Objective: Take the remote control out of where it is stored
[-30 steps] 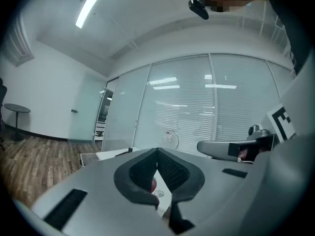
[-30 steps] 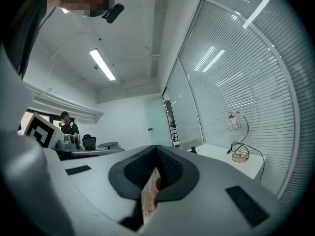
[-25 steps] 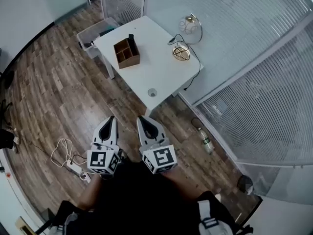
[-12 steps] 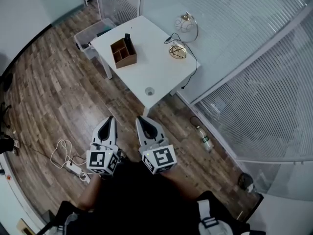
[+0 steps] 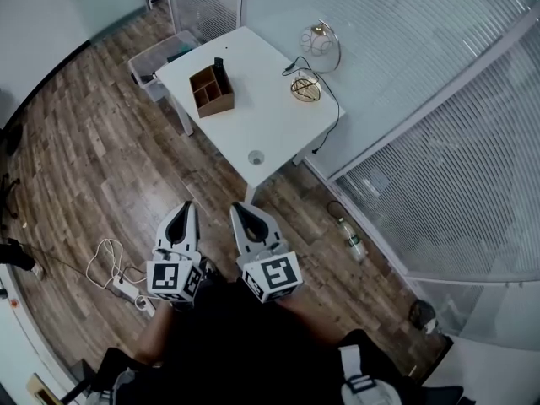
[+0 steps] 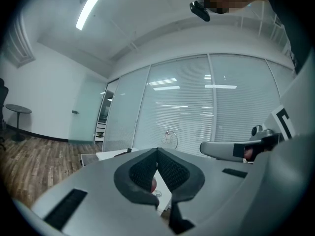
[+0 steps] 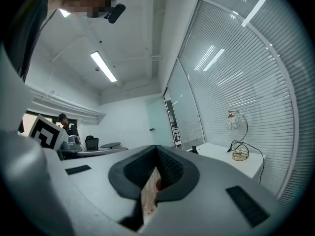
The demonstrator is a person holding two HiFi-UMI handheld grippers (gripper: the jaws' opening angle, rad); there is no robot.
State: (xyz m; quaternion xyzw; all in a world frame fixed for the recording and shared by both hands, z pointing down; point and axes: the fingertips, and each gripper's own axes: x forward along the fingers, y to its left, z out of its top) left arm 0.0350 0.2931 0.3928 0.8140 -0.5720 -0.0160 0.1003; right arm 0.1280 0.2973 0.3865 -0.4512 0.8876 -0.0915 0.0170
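Remote control (image 5: 218, 65), a dark stick, stands upright at the far end of a wooden organiser box (image 5: 211, 93) on the white table (image 5: 261, 121); which compartment holds it I cannot tell. Also on the table are a gold lamp base (image 5: 305, 88) with a black cord, and a small round thing (image 5: 256, 157) near the front corner. Well apart from the table, above the wooden floor (image 5: 84, 167), the left gripper (image 5: 185, 209) and right gripper (image 5: 239, 209) sit side by side, each with jaws pressed together and holding nothing.
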